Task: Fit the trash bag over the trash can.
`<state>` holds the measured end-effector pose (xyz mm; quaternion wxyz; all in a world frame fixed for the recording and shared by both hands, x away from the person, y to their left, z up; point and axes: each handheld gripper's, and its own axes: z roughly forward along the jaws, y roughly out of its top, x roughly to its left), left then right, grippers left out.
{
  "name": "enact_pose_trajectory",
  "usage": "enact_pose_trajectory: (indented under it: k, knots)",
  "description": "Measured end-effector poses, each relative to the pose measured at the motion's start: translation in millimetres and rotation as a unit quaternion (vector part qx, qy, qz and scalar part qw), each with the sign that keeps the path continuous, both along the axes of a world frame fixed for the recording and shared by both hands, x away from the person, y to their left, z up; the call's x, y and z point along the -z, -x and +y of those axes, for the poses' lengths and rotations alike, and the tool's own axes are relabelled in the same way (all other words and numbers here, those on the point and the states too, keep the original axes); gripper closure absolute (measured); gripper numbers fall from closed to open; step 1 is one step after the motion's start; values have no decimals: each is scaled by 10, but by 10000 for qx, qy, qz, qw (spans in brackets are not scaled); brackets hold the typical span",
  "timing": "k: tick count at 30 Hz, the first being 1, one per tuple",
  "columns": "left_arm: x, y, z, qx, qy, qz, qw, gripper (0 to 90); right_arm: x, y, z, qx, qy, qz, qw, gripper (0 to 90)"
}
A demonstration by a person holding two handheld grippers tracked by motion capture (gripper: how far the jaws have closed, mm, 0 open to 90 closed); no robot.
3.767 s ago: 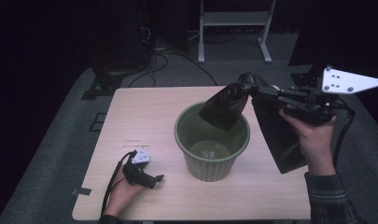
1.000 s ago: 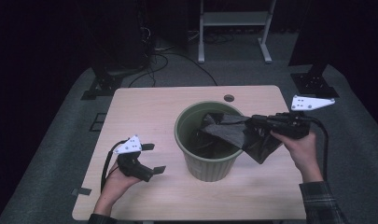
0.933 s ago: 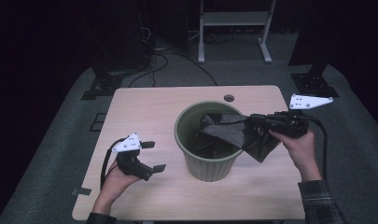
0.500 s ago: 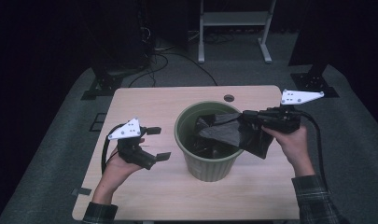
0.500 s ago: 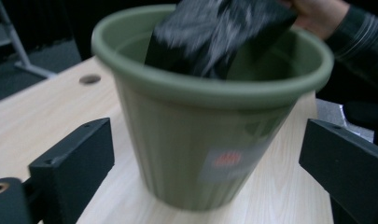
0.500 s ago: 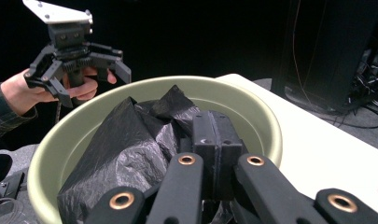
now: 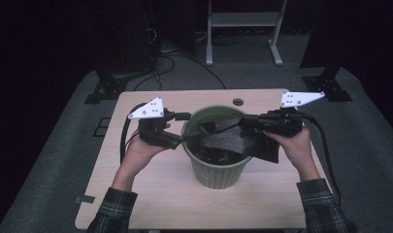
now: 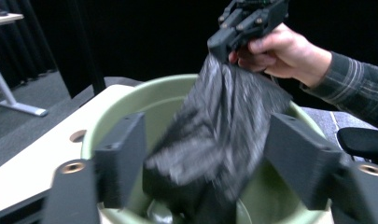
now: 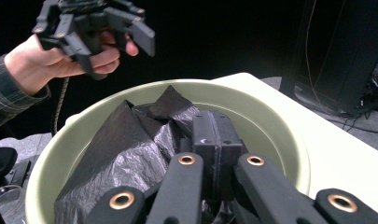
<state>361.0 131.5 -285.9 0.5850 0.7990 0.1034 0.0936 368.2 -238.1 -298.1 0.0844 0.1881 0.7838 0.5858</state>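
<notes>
A pale green bin [image 7: 218, 180] stands mid-table. My right gripper [image 7: 243, 124] reaches over its right rim, shut on a crumpled black plastic bag [image 7: 228, 141] that hangs into the bin. The right gripper view shows the closed jaws [image 9: 217, 128] pinching the bag [image 9: 126, 144] above the bin [image 9: 280, 135]. My left gripper [image 7: 182, 130] hovers at the bin's left rim. Its jaws have just been closing but still stand apart, with nothing pressed between them. Through them [image 8: 205, 128] I see the bag [image 8: 224, 112], the bin [image 8: 130, 98] and the right gripper [image 8: 245, 21] beyond.
The light wooden table [image 7: 150, 194] has a round cable hole [image 7: 238, 102] behind the bin. A white stand [image 7: 242, 19], black stand feet [image 7: 104, 92] and cables lie on the dark floor past the far edge.
My left gripper rose off the table and moved right to the bin's left rim, its jaws narrowing. The right gripper shifted a little left with the bag.
</notes>
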Motion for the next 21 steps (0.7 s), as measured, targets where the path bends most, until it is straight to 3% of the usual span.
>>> enact_pose_trajectory:
  k: [9, 12, 14, 19, 21]
  knots:
    - [31, -201, -397, 292, -379, 34, 9988, 425, -38, -28, 90, -119, -50, -29, 9999, 900]
    - [53, -231, -472, 426, -419, 71, 9982, 474, -60, -35, 128, -156, -76, -54, 9998, 900]
    - [65, -230, -512, 497, -464, 57, 9977, 547, -72, -43, 151, -169, -83, -56, 9998, 900]
    - [62, -205, -523, 559, -585, 54, 9967, 857, -91, -52, 190, -177, -96, -107, 9997, 881]
    - [47, -189, -487, 550, -548, 22, 9970, 891, -99, -51, 175, -126, -108, -104, 9998, 820]
